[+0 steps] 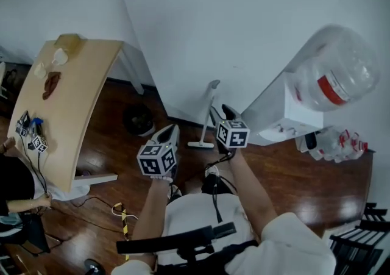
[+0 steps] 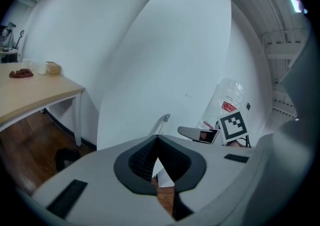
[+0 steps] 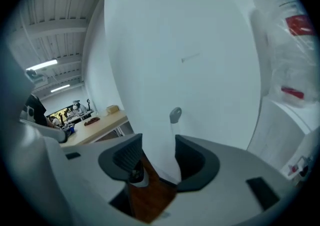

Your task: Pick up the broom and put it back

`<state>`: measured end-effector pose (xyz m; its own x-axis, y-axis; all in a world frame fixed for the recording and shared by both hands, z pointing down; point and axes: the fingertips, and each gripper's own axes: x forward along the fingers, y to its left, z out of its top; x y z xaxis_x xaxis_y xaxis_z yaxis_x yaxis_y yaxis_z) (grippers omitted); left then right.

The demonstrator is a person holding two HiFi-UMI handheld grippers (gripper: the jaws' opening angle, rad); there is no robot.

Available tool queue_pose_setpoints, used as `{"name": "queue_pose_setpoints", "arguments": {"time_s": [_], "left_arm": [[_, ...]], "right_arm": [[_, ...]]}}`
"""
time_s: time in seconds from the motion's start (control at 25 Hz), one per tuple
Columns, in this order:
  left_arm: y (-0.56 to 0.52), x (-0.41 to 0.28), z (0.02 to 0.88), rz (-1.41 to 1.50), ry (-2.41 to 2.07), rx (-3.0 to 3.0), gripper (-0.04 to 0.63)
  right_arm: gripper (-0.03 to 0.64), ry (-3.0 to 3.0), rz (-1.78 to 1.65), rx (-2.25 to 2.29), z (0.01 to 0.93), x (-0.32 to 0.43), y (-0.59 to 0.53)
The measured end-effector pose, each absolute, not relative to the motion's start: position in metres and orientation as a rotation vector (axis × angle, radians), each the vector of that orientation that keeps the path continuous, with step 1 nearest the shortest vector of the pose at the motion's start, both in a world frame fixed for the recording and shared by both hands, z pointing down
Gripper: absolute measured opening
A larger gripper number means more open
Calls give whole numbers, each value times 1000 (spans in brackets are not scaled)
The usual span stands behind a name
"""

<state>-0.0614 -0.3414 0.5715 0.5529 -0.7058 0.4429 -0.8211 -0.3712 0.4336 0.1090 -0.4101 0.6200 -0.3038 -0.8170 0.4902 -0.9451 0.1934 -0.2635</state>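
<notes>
the broom point(image 1: 211, 94) looked light, stiff and slim, best gripped mid-handle by the wide-open, empty right gripper point(image 3: 157, 152), while the left gripper point(image 2: 156, 140) sat closed on nothing.

Cool, even light with a bluish cast fills the head view. The white wall point(image 1: 244, 30) throws no hard shadows, and the wooden floor point(image 1: 304, 188) carries soft glare patches at the right. The water bottle point(image 1: 338, 69) bulges and smears near the edge. Both gripper views are fisheye, with dark corners and bowed lines. Ceiling strip lights point(image 3: 42, 64) glow (brightest in the right gripper view). The left gripper point(image 2: 157, 142) and right gripper point(image 3: 157, 157) loom soft.
</notes>
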Motion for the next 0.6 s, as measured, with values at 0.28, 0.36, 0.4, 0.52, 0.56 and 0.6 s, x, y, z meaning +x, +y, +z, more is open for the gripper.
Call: {"name": "queue_pose_setpoints", "arguments": {"time_s": [0.28, 0.36, 0.4, 0.52, 0.56, 0.6], "left_arm": [[-372, -55, 595, 280, -1292, 2087, -11], [-376, -57, 599, 282, -1315, 2061, -11], [-378, -59, 599, 280, -1324, 2052, -11], [-380, -62, 598, 276, -1344, 2037, -11], [-380, -63, 599, 276, -1349, 2032, -11], [-380, -64, 599, 276, -1355, 2027, -11]], "right_arm": [[247, -2161, 776, 1621, 668, 118, -476], [247, -2144, 773, 1606, 680, 118, -485], [247, -2143, 778, 1599, 684, 117, -489], [247, -2144, 784, 1583, 693, 114, -498], [246, -2142, 780, 1578, 695, 113, -501], [245, -2139, 777, 1574, 698, 112, -503]]}}
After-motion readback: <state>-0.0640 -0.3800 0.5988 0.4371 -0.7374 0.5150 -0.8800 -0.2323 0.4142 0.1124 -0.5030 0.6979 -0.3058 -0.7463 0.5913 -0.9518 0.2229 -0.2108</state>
